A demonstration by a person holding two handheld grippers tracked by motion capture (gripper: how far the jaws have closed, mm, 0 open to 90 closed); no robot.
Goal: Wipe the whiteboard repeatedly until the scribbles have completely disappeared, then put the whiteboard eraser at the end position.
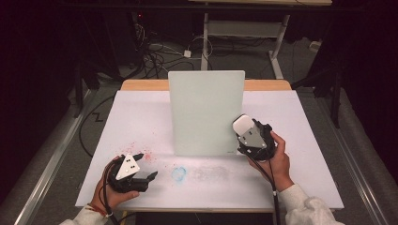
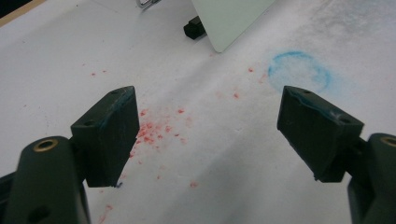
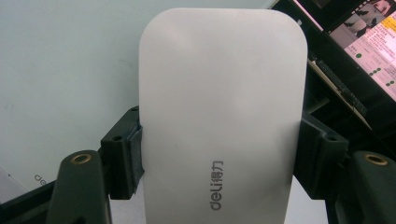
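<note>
A pale green-white board (image 1: 206,112) stands upright on the white table sheet (image 1: 141,112), its lower corner also in the left gripper view (image 2: 229,21). My right gripper (image 1: 245,132) is shut on a white rounded-rectangle eraser (image 1: 242,125) with "deli" printed on it (image 3: 224,116), held up against the board's lower right edge. My left gripper (image 1: 146,165) rests low at the front left, open with nothing between its fingers (image 2: 210,135). A faint blue ring (image 1: 179,173) (image 2: 299,71) is smudged on the sheet in front of the board, and red specks (image 1: 141,154) (image 2: 156,128) lie by the left gripper.
A grey smear (image 1: 211,172) runs right of the blue ring. A black foot (image 2: 194,28) props the board. The wooden table edge (image 1: 141,84) shows behind the sheet, with desk legs and cables (image 1: 155,51) on the floor beyond.
</note>
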